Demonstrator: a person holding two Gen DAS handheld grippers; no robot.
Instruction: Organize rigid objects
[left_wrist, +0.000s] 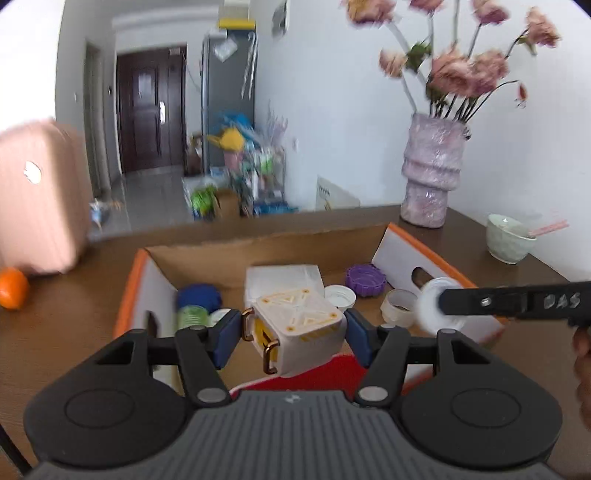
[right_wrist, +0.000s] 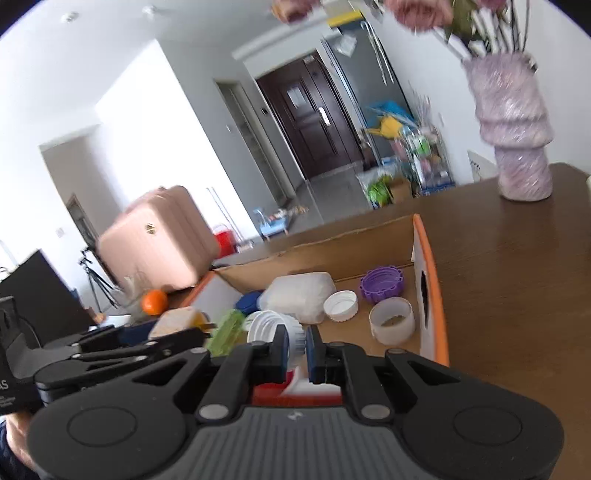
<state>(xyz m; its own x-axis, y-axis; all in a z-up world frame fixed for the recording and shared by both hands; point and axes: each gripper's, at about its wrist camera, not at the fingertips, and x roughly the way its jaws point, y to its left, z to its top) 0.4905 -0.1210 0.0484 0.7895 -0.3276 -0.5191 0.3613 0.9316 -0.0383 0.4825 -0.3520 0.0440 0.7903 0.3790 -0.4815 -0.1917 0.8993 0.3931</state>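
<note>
Two handheld grippers hang over an open cardboard box (left_wrist: 207, 245) on a brown table (left_wrist: 110, 254). The left gripper (left_wrist: 293, 330) clamps a white-and-yellow cube-shaped case (left_wrist: 299, 326) with bronze handles between its blue pads, held above the near end of the box. The right gripper (right_wrist: 297, 349) is clenched on the rim of a white ribbed lid (right_wrist: 269, 326), also over the box. The left wrist view alone takes in a green bowl (left_wrist: 508, 238) at the far right of the table. Only the right wrist view shows the box's right wall edge-on, and a tripod (right_wrist: 94, 277) on the floor far left. Inside lie a purple lid (right_wrist: 380, 284), a white cap (right_wrist: 340, 305), a blue lid (left_wrist: 199, 295) and a translucent cup (right_wrist: 391, 320). A pink vase (left_wrist: 432, 173) stands at the far right; an orange (left_wrist: 13, 293) sits left.
</note>
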